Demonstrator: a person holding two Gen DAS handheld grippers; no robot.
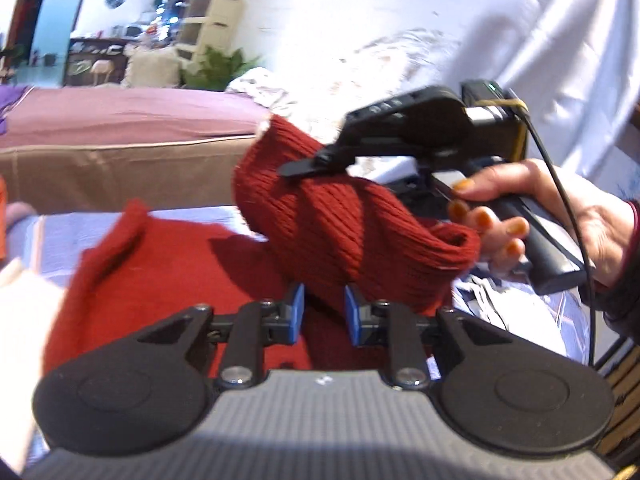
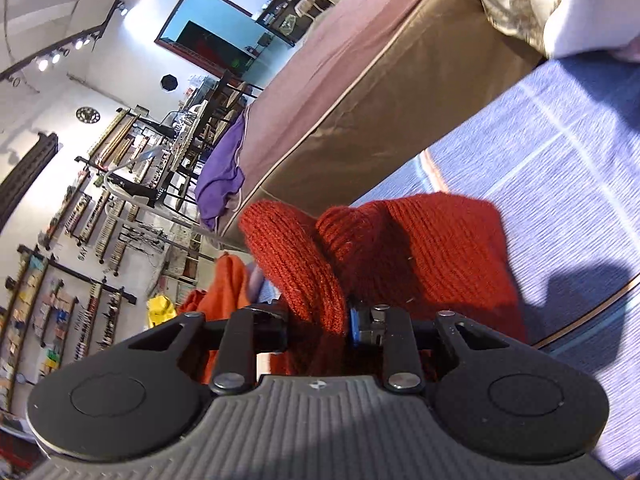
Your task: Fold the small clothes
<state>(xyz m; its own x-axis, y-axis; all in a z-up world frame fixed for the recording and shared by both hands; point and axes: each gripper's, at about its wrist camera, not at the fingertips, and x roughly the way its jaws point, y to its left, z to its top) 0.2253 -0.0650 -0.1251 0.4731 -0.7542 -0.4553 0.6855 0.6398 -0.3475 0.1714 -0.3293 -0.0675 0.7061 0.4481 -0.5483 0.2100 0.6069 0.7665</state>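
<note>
Slanting up-left, red knit garment [image 1: 344,220] between both tongs.

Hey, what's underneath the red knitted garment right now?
Under the lifted red knitted garment there is a blue checked sheet, with a flat part of the garment lying on it. Whatever sits beneath that flat red part is covered and cannot be seen.

Bright daylight, hard shadows, blown-out whites; motion blur throughout; fisheye bending, dark vignetted corners
</note>
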